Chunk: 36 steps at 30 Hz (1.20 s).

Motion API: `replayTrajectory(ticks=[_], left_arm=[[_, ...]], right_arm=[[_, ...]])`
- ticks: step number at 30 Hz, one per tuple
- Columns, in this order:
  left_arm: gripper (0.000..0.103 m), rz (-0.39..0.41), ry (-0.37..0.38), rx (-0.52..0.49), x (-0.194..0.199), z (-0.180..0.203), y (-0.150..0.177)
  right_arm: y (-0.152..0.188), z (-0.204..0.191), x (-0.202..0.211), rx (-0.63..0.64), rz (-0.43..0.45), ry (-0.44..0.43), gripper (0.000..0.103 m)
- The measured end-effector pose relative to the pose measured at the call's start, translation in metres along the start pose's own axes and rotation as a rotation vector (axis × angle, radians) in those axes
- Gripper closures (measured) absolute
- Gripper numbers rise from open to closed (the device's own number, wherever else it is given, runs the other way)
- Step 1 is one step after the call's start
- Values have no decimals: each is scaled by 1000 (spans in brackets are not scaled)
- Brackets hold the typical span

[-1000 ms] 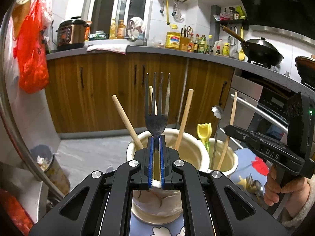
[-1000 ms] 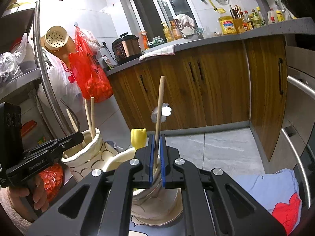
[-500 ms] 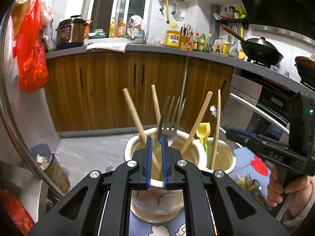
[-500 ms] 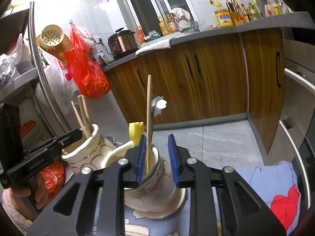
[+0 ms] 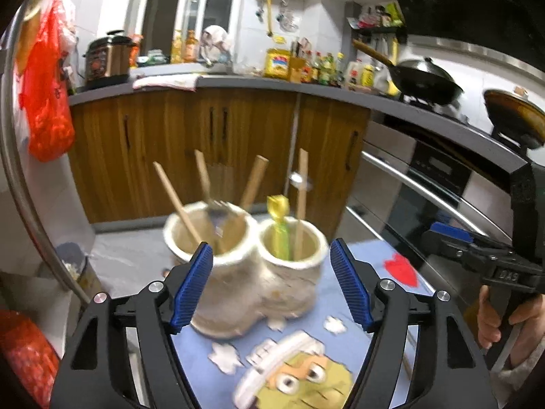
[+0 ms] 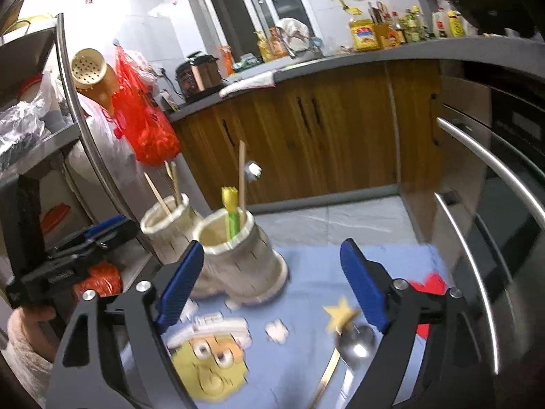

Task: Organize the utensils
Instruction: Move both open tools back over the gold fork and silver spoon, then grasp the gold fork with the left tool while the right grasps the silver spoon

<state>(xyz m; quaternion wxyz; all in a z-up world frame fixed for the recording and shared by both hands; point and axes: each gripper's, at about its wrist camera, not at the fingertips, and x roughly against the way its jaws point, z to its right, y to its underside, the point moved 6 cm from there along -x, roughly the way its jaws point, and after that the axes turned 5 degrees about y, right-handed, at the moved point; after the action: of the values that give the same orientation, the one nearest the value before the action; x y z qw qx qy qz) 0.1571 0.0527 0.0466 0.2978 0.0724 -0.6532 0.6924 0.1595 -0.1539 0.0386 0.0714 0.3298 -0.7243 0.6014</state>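
Left wrist view shows the left gripper (image 5: 270, 277) with its blue pads far apart and nothing between them; the jaws are opening at this moment, and the two cream holders only appear in the gap because they stand further away on the table. The left holder (image 5: 207, 238) contains a fork (image 5: 218, 206) and several wooden sticks (image 5: 177, 197), and the right holder (image 5: 291, 248), touching it, contains a yellow-green utensil (image 5: 280, 225) and one wooden stick with a small white end. From the right wrist view the right gripper (image 6: 272, 283) is also wide and empty, its jaws opening too, and it looks over the blue cartoon tablecloth (image 6: 299, 306). A metal spoon (image 6: 354, 344) lies flat on this cloth, close to the right finger of the gripper, together with a thin gold-coloured handle (image 6: 327, 381) beside it. My judgement is that one placing step is finished, because both hands are free and utensils stand in the holders, and the step in hand is to go for the next loose item. The next move probably needs the right gripper to come down over the spoon, with the pads on both sides of the thin handle, and to close firmly, because a flat metal handle on cloth can slip away easily. Which holder the spoon belongs in I cannot tell.
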Motion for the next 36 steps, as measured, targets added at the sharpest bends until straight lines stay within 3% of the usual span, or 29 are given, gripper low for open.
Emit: replayTrajectory(ticks=[2,7,11,15,20,27,33,36], left_arm=[[21,-24,11,0,-1,12,8],[21,-93,72,-5,-15,48,35],[21,-149,93,-22,-34,65,57],[21,-189,104,-9,-50,68,74],[21,-249,119,20,-71,68,93],[21,-303,142,19,-87,76,103],[21,-315,149,12,-90,79,105],[21,-323,139,-4,-92,81,109]], right_arm=[[13,13,9,-3,-17,39,21],[47,47,13,-19,-60,133,21],[71,69,4,-37,-133,157,24],[95,80,-5,-22,-204,165,37],[119,73,-20,19,-297,156,62],[134,62,-37,70,-362,167,77],[134,54,-47,163,-357,232,80],[134,50,-50,204,-349,256,92]])
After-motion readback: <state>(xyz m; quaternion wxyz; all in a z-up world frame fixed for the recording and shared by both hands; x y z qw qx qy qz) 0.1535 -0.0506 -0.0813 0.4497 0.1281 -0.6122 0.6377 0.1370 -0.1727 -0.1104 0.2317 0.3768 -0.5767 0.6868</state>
